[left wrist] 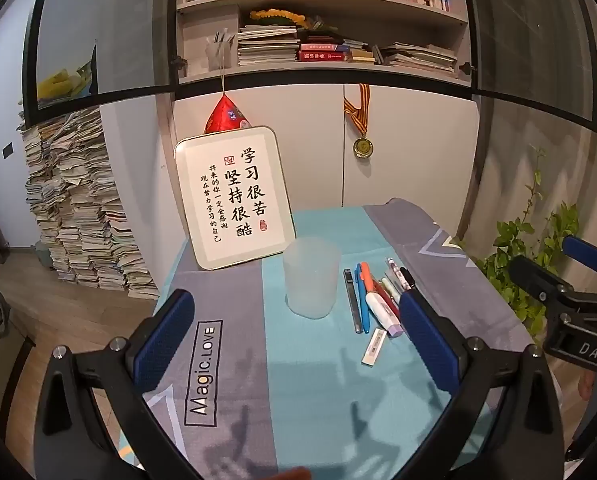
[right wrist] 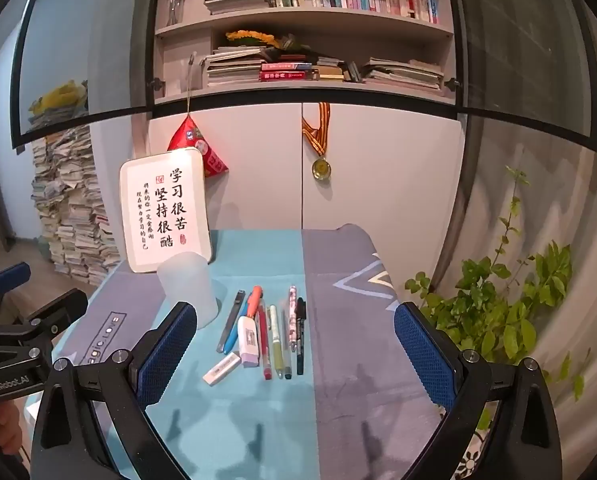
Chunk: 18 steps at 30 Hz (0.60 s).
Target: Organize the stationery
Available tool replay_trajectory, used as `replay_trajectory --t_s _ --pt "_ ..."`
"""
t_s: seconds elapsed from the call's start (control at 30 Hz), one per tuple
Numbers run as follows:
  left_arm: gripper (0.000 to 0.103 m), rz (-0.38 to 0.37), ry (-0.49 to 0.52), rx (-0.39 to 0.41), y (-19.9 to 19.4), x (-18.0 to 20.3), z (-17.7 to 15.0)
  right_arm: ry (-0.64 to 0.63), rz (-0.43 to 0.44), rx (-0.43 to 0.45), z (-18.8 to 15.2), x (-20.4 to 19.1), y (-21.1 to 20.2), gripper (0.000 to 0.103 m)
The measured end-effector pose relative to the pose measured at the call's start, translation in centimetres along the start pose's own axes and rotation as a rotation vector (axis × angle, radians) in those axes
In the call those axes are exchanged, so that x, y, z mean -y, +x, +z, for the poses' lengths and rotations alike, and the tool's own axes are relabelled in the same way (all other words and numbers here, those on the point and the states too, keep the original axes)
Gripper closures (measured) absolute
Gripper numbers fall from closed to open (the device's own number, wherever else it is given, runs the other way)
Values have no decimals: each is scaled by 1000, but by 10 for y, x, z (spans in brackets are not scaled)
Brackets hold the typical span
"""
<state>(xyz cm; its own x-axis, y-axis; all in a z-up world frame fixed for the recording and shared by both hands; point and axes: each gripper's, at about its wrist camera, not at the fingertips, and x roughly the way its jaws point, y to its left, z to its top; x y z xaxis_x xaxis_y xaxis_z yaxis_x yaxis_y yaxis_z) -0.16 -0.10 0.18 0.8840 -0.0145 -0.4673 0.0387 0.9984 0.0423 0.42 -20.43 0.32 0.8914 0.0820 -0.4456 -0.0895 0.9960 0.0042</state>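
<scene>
A frosted, round plastic cup (right wrist: 188, 290) stands upright on the teal-grey cloth (right wrist: 258, 420), slim pens (right wrist: 276, 332) lying just right of it, before both the left gripper (left wrist: 296, 334) and right gripper (right wrist: 296, 344), spread wide and empty.

Tabletop cloth (right wrist: 258, 420): teal and grey panels, white-outlined star motifs, black "Magic.LOVE" lettering. Cup (right wrist: 188, 288): frosted, translucent white. Pens (right wrist: 276, 332): grey, blue with orange cap, red, pale green, floral pink-white, black. Eraser (right wrist: 221, 368): white. Correction tape (right wrist: 248, 340): white with lilac end. Plaque (right wrist: 164, 210): white, black calligraphy, red seals. Left claw (left wrist: 294, 320) and right claw (right wrist: 296, 334): black frames, blue textured pads.
</scene>
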Motion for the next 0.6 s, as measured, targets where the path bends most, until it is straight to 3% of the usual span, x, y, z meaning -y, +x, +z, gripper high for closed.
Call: replay_trajectory --t_s 0.6 --pt "1 -2 3 14 2 0 0 9 8 -14 0 0 4 4"
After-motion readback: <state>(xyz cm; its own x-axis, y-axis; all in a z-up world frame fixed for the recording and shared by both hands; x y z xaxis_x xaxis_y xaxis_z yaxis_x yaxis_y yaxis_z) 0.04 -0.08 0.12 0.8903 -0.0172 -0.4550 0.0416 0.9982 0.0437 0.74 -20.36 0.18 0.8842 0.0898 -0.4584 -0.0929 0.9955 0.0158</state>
